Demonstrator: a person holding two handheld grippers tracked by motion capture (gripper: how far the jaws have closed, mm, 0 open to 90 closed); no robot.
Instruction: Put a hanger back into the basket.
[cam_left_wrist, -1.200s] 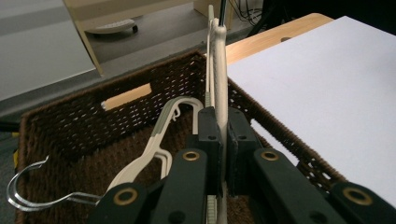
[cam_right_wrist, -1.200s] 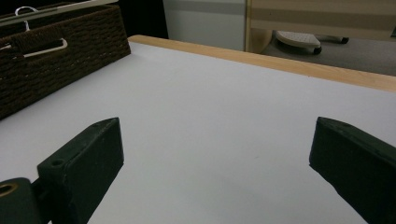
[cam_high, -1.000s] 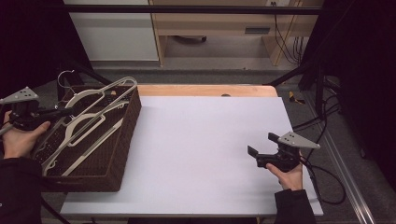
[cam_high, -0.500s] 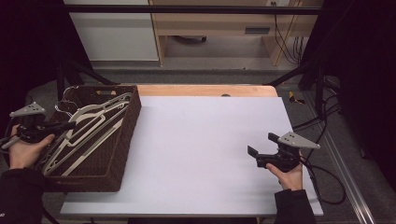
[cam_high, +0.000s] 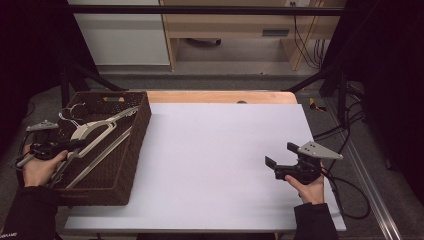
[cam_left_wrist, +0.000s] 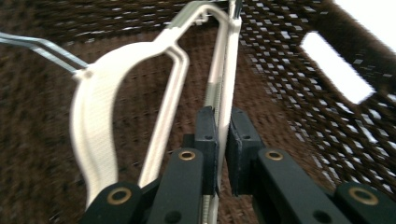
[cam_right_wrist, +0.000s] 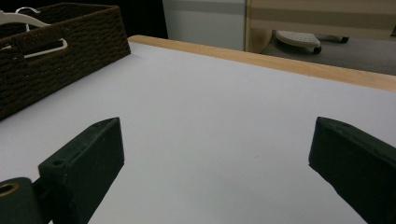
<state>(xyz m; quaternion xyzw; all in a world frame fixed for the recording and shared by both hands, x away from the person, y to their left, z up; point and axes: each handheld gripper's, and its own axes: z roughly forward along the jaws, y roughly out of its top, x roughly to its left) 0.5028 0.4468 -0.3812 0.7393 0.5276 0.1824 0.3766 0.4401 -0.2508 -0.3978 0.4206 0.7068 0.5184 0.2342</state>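
Note:
A white plastic hanger with a metal hook lies slanted inside the dark woven basket at the table's left end. My left gripper reaches in over the basket's left rim. In the left gripper view its jaws are closed on the hanger's thin straight bar. They have just been opening slightly, and the bar is still between the pads. The hanger's broad shoulder curves off to the left. My right gripper rests open on the white table near the right front, with nothing between its jaws.
The white table top stretches between the basket and my right gripper. A wooden strip runs along its far edge. In the right gripper view the basket stands at the far left. Cables trail off the right side.
My left hand has come down and lowered the hanger from above the basket rim into the basket. The right hand and gripper have not moved.

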